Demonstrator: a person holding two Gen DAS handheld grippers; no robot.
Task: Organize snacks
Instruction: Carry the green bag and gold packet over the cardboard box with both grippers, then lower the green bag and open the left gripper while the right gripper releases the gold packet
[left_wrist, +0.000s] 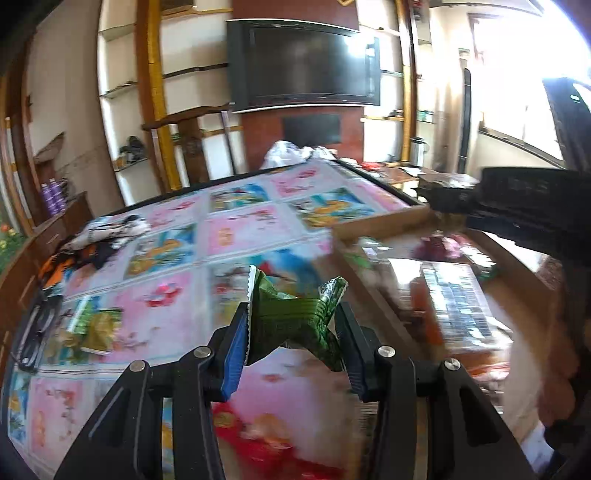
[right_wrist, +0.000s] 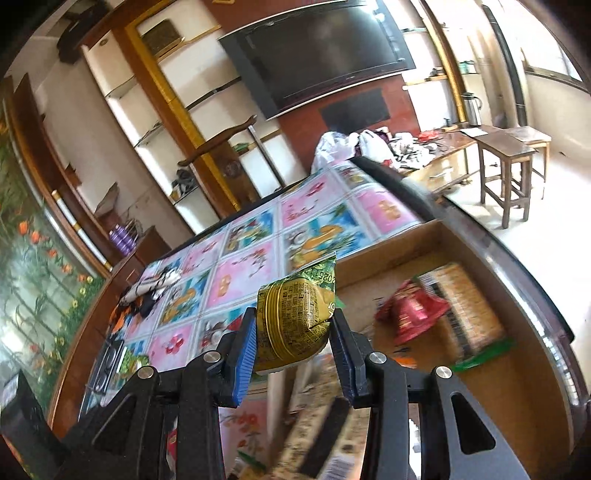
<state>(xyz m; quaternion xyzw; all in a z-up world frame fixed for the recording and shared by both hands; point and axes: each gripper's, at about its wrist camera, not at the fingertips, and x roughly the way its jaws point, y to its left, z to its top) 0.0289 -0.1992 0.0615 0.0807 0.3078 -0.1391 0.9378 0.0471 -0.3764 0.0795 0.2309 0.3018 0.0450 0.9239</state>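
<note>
My left gripper (left_wrist: 291, 325) is shut on a crumpled dark green snack packet (left_wrist: 295, 317), held above the patterned tablecloth next to the cardboard box (left_wrist: 376, 225). My right gripper (right_wrist: 293, 332) is shut on a gold-green snack packet (right_wrist: 295, 317), held over the box's near left corner (right_wrist: 391, 251). The right gripper also shows at the right in the left wrist view (left_wrist: 443, 199), over the box's far rim. The box holds a red packet (right_wrist: 410, 314), a striped biscuit pack (right_wrist: 469, 306) and a green packet (right_wrist: 487, 354).
More snack packets (left_wrist: 96, 328) lie at the left on the colourful tablecloth (left_wrist: 236, 229). Crumpled clothes (left_wrist: 107, 236) and a black object (left_wrist: 37, 336) lie at the table's left edge. Plastic bags (left_wrist: 291, 153) sit at the far end. A wooden stool (right_wrist: 506, 166) stands beyond.
</note>
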